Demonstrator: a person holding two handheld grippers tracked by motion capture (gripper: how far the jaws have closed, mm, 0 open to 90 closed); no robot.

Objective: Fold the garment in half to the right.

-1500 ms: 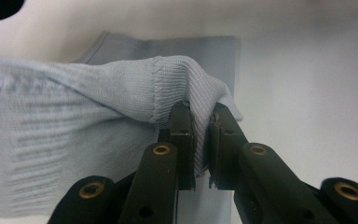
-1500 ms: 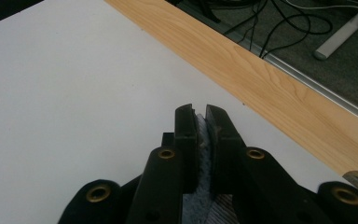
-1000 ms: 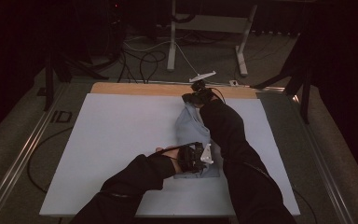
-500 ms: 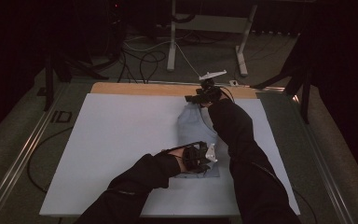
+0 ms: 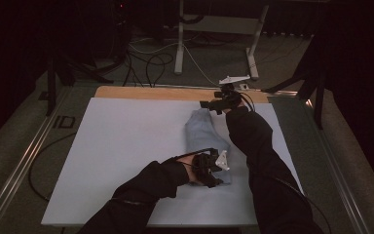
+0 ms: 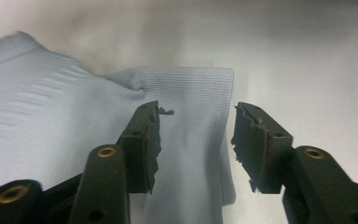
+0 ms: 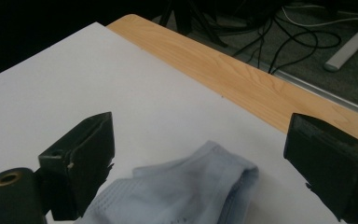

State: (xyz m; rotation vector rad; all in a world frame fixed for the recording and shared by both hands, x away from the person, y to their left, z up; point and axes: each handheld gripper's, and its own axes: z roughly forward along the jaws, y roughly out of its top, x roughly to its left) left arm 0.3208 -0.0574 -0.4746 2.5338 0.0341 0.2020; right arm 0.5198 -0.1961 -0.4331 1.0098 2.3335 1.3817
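A light blue sock lies lengthwise on the white tabletop, right of centre. My left gripper is at its near end. In the left gripper view its jaws have just been opening and stand open, with the ribbed cuff lying flat under the gap and no pad pressing on it. My right gripper hovers over the far end, by the wooden strip. Its jaws have also just been opening and stand wide open above the sock's rumpled end.
The wooden strip runs along the table's far edge. Behind it, cables and a metal stand's legs are on the floor. A metal rail borders the table's left side. The person's dark sleeves come in from the bottom.
Both grippers have let go of the sock, which now lies flat. The right gripper has lifted and drawn a little to the right, near the wooden strip. The left hand has hardly moved.
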